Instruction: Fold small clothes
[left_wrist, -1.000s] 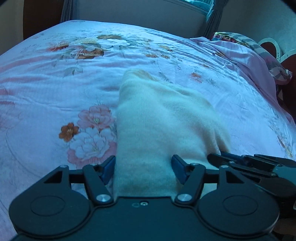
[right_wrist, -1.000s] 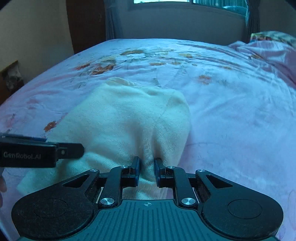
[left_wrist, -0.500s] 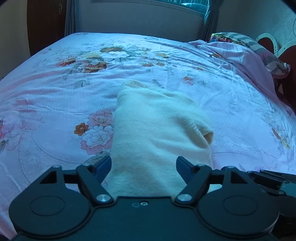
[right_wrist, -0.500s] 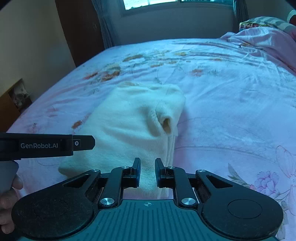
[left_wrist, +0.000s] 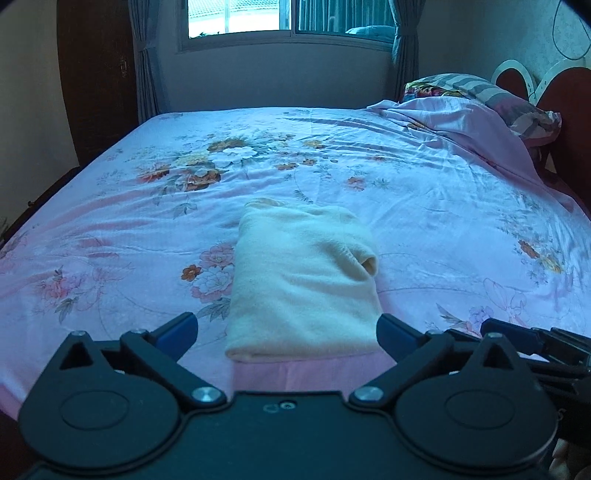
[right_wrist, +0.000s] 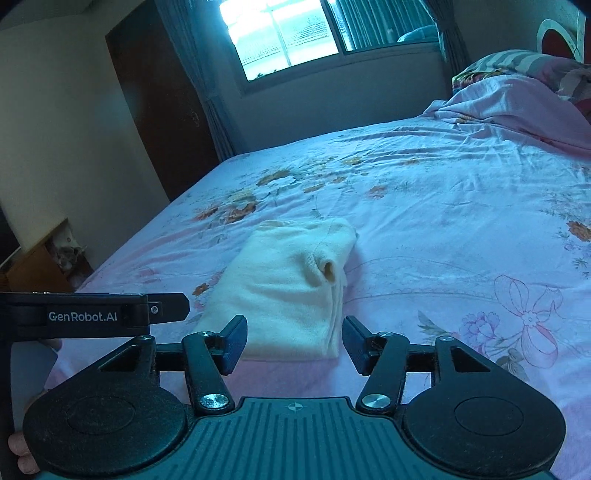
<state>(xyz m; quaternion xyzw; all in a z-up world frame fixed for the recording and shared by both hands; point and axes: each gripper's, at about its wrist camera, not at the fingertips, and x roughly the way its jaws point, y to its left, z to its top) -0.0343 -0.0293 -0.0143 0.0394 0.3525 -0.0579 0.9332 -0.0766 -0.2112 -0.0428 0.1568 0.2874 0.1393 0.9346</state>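
Note:
A cream knitted garment (left_wrist: 303, 280) lies folded into a compact rectangle on the pink floral bed sheet (left_wrist: 110, 229), a sleeve cuff showing at its right side. In the left wrist view my left gripper (left_wrist: 287, 330) hangs above and short of the garment's near edge, its jaws opening wide, nothing between them. In the right wrist view the same garment (right_wrist: 291, 288) lies ahead, and my right gripper (right_wrist: 293, 341) hovers near its front edge with jaws opening, the pads clear of the cloth. The left gripper's body (right_wrist: 96, 314) shows at that view's left.
A bunched pink blanket and striped pillows (left_wrist: 476, 107) lie at the bed's right end by the headboard. A window (left_wrist: 288, 18) with curtains is beyond the far edge, a dark wardrobe (right_wrist: 162, 103) to the left. A hand (right_wrist: 22, 450) shows at the bottom left.
Both grippers let go of the garment, opened, and pulled back and up. The folded garment now lies free on the sheet, farther from both cameras.

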